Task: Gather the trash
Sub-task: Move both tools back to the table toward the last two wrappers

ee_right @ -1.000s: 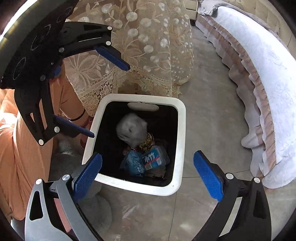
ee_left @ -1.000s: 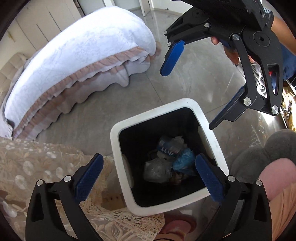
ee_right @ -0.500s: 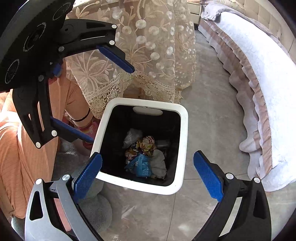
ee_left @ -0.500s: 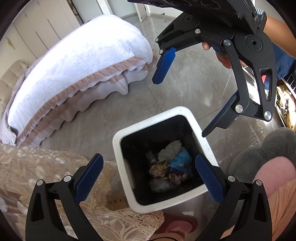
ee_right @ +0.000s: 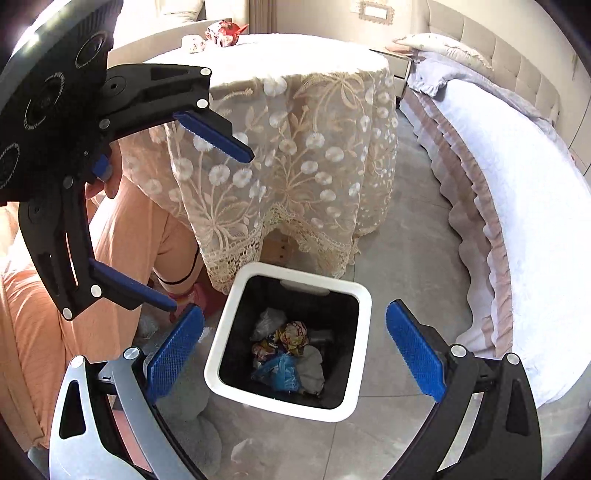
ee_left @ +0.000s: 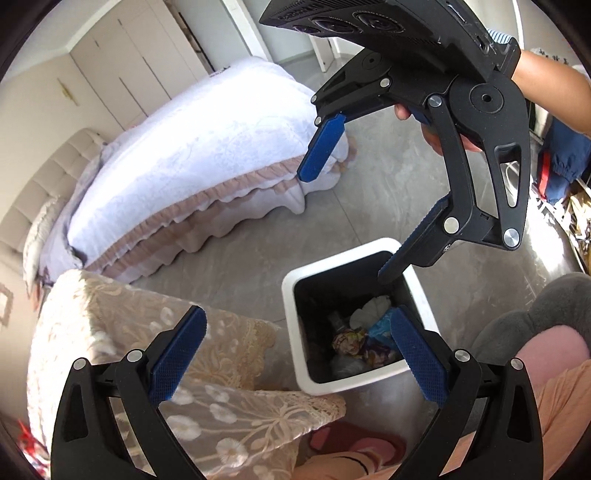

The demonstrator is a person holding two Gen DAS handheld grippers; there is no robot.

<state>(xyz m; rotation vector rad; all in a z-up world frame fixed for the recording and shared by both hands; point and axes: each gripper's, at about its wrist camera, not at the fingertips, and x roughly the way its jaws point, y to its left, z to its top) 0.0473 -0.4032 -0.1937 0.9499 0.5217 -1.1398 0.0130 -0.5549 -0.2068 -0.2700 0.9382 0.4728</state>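
Observation:
A white square trash bin (ee_right: 364, 314) with a black liner stands on the grey floor; it also shows in the left wrist view (ee_left: 290, 295). Inside lie crumpled wrappers (ee_right: 291, 332), a blue bag (ee_right: 279, 371) and white tissue (ee_right: 312, 365). My left gripper (ee_left: 295, 354) is open and empty, high above the bin's left side; it shows in the right wrist view (ee_right: 214, 229). My right gripper (ee_right: 293, 350) is open and empty, well above the bin; it shows in the left wrist view (ee_left: 354, 214).
A round table with a lace cloth (ee_right: 295, 147) stands just behind the bin, with red trash (ee_right: 223, 29) on top. A bed (ee_right: 517, 184) runs along one side. The person's orange-clad legs (ee_right: 122, 240) and grey slippers (ee_left: 535, 317) are beside the bin.
Both grippers have risen away from the bin, which looks smaller now. The trash dropped in a second ago has settled at the bottom. Both stay open.

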